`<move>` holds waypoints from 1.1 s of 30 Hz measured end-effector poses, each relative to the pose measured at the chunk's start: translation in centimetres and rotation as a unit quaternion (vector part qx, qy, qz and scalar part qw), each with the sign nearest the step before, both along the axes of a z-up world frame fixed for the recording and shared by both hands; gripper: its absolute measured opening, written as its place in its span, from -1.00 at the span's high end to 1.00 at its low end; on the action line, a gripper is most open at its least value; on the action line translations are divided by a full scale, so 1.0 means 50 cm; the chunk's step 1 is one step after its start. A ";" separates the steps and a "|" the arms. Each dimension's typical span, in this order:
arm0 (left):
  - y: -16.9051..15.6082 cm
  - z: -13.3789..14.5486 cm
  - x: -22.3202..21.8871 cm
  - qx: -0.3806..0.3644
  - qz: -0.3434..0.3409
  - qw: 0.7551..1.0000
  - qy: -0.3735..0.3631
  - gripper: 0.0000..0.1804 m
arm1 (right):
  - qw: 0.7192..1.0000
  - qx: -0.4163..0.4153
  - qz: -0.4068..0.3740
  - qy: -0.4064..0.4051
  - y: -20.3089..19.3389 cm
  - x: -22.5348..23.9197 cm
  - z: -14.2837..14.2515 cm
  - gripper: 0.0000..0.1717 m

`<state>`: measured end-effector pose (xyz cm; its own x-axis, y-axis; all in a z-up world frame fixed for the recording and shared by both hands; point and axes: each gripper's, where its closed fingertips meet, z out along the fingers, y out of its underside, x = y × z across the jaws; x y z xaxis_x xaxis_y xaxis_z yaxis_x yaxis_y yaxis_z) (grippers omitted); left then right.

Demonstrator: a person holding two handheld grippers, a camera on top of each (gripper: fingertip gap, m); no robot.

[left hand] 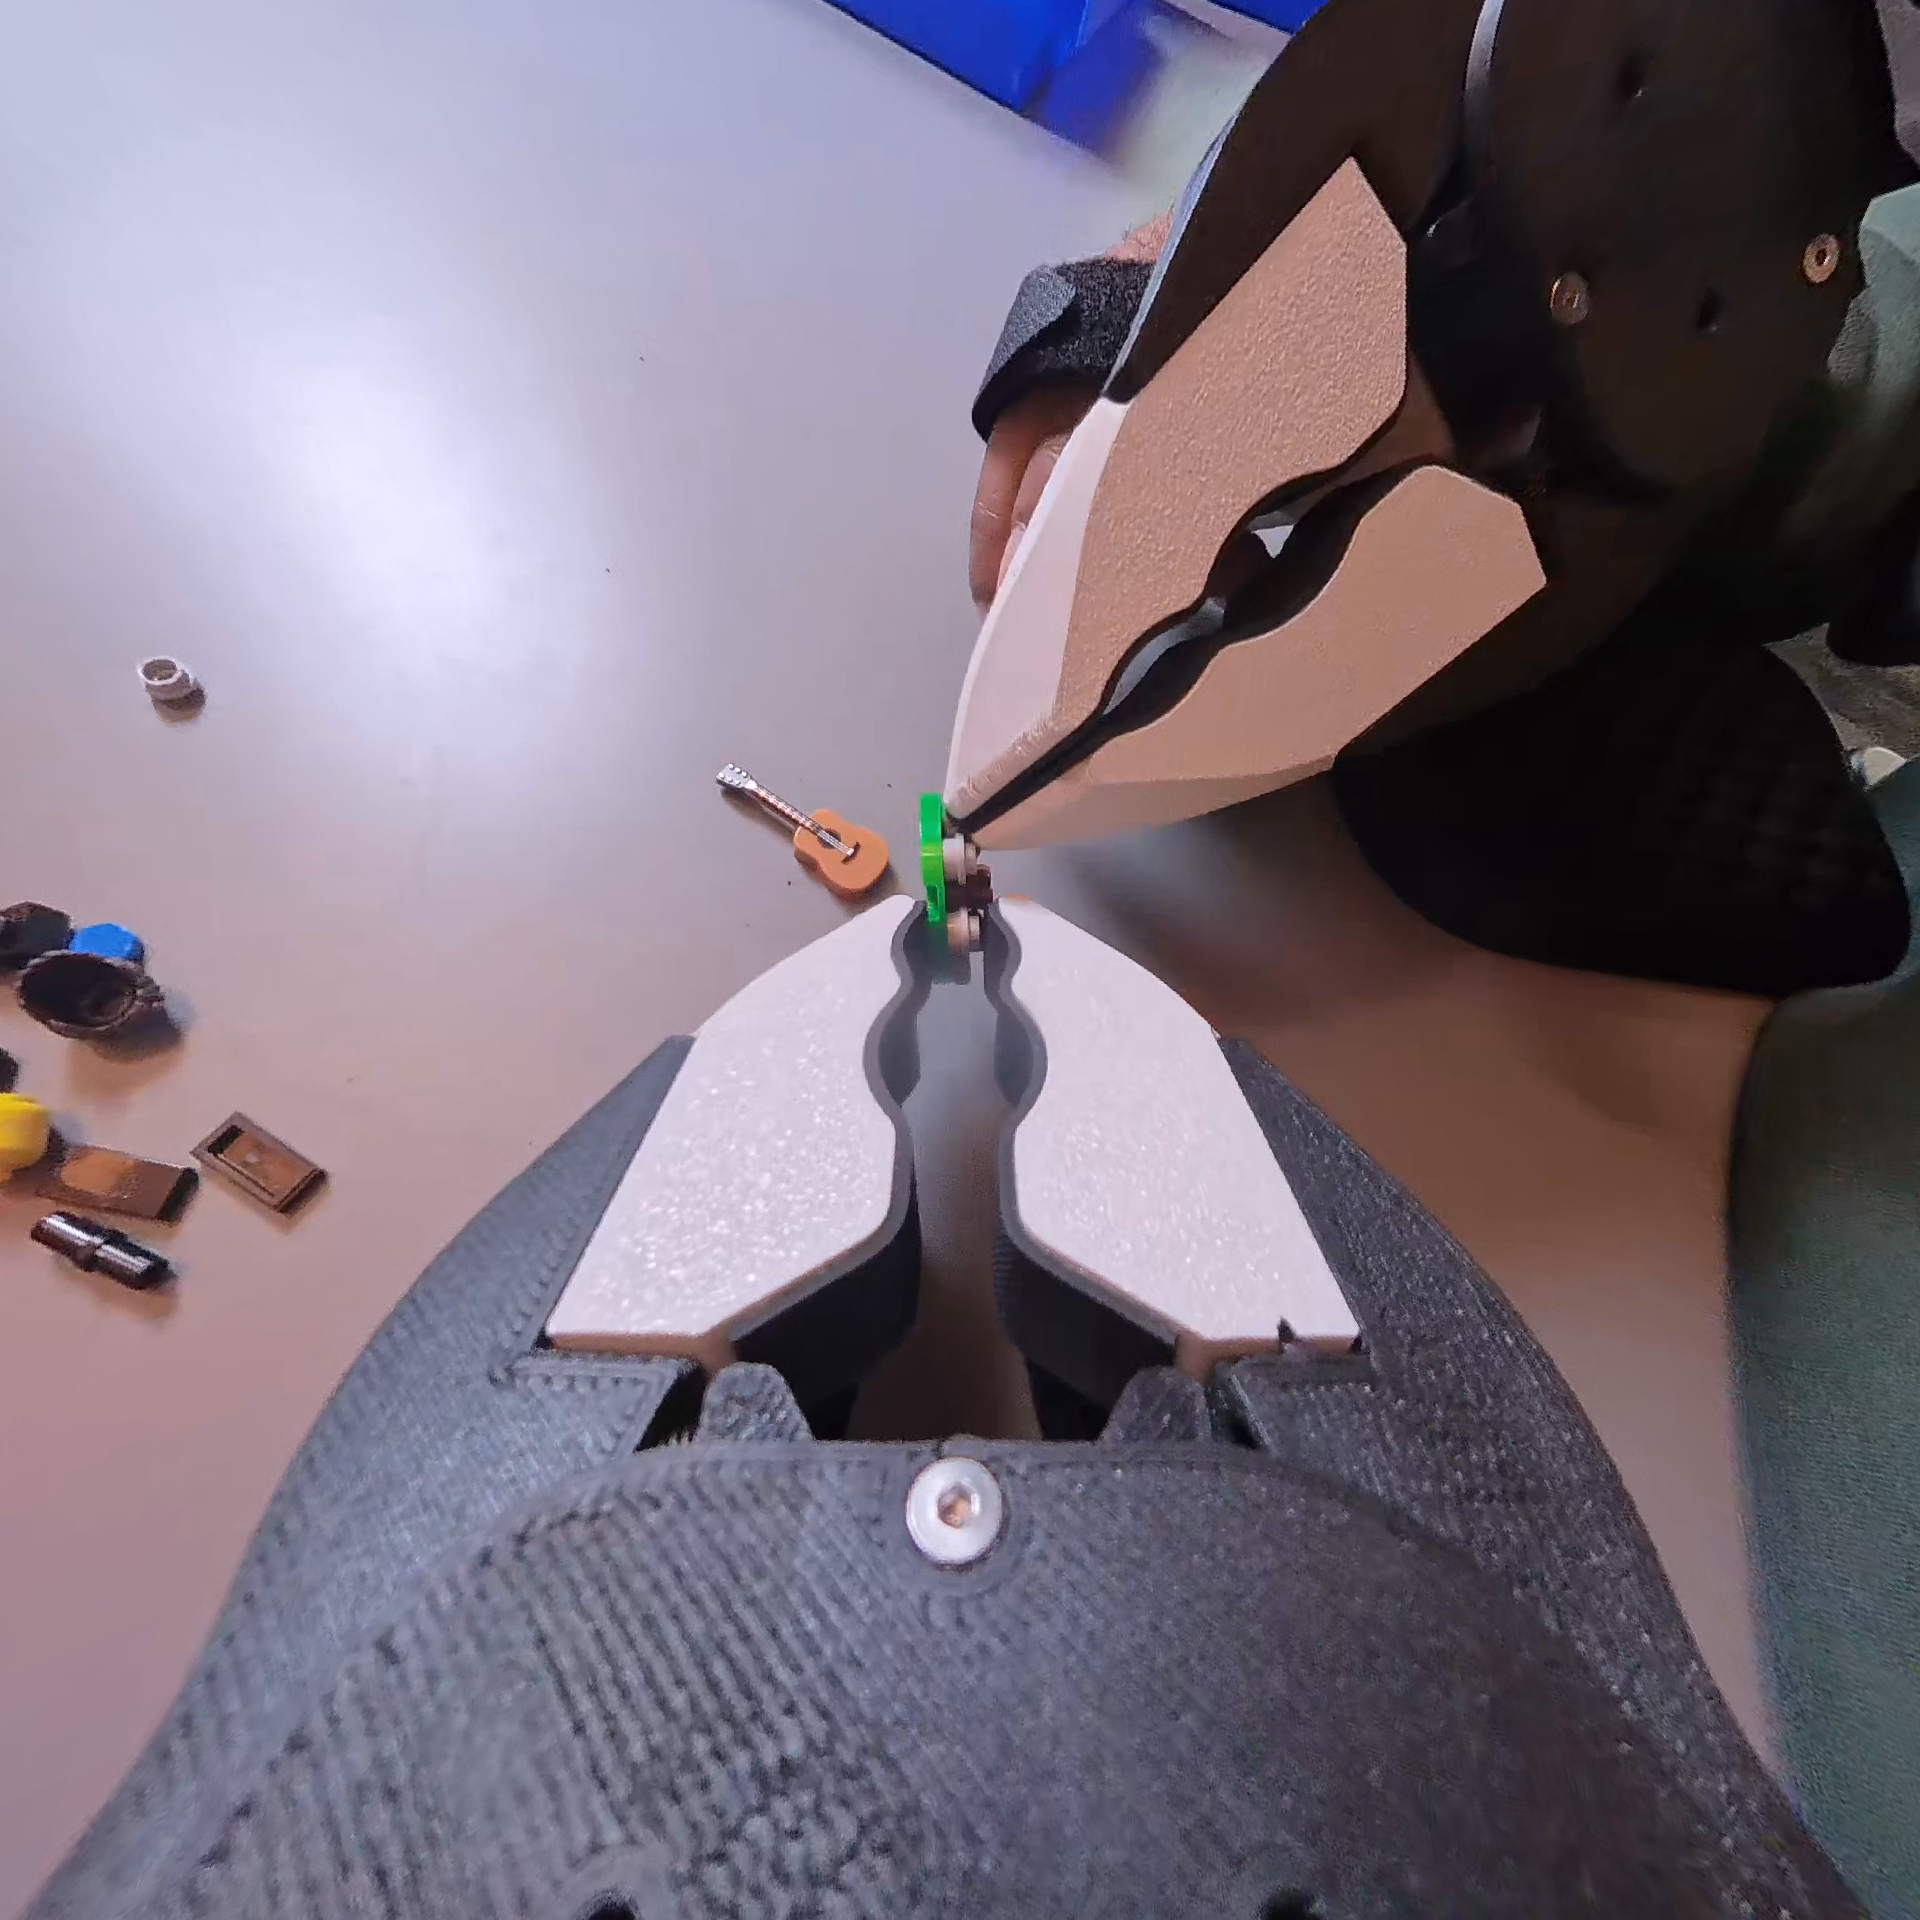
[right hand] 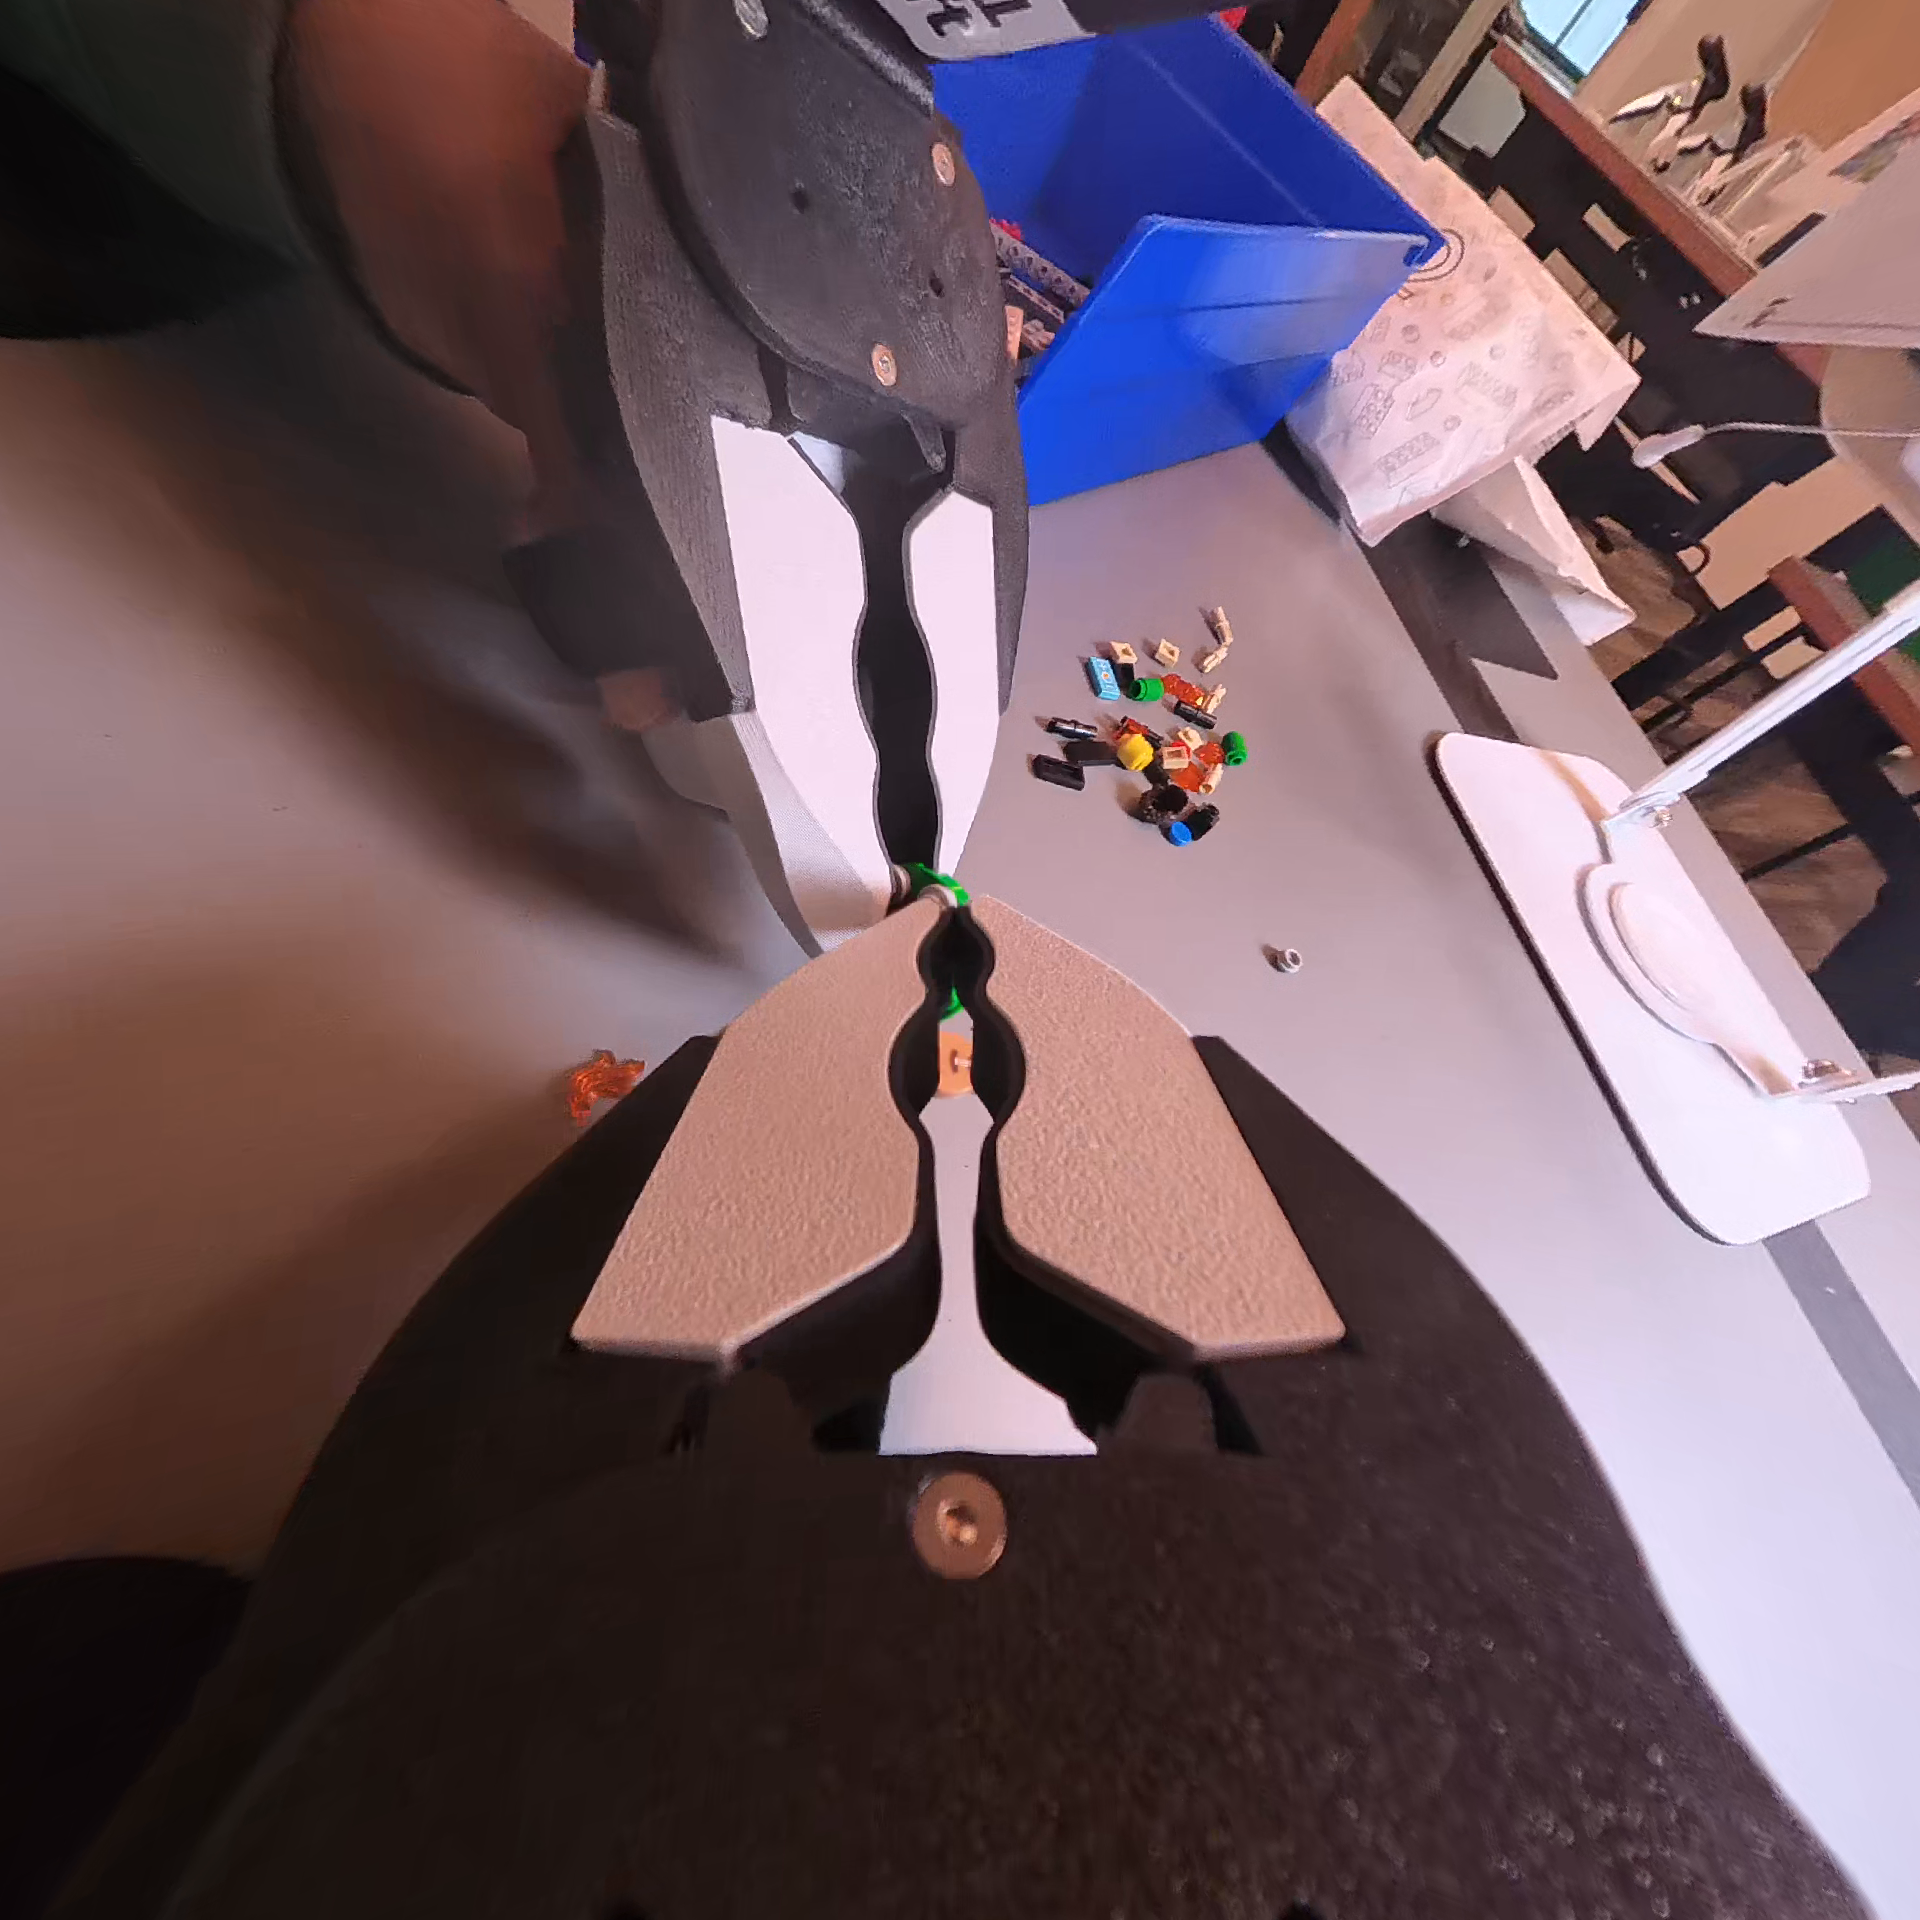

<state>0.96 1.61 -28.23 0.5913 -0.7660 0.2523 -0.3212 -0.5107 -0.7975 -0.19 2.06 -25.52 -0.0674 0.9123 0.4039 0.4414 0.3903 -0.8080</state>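
My left gripper (left hand: 951,920) is shut on a small brick assembly (left hand: 932,862): a green round plate standing on edge with tan and brown studs on its right face. It is held just above the grey table (left hand: 416,416). My right gripper (left hand: 961,823) comes in from the upper right with its fingers pressed together, and its tips touch the top tan stud of the assembly. In the right wrist view my right gripper (right hand: 948,906) is shut, tip to tip with the left gripper (right hand: 914,868), with the green assembly (right hand: 930,885) between them.
A small brown toy guitar (left hand: 831,844) lies just left of the grippers. A pile of several small bricks (right hand: 1153,738) and a lone grey stud (right hand: 1286,958) lie on the table. A blue bin (right hand: 1195,312), a white lamp base (right hand: 1662,987) and an orange translucent piece (right hand: 603,1075) are nearby. Both grippers' tips are close together, under 4 cm apart.
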 end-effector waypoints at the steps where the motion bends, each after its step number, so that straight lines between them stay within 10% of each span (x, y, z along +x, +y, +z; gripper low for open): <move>1: 0.000 -0.002 0.000 0.000 0.003 1.000 0.002 0.90 | 1.000 0.001 0.002 -0.001 -0.001 0.000 -0.002 1.00; 33: 0.019 -0.001 -0.014 -0.003 0.023 1.000 0.007 0.89 | 0.999 0.047 0.017 0.008 -0.009 0.003 -0.002 0.98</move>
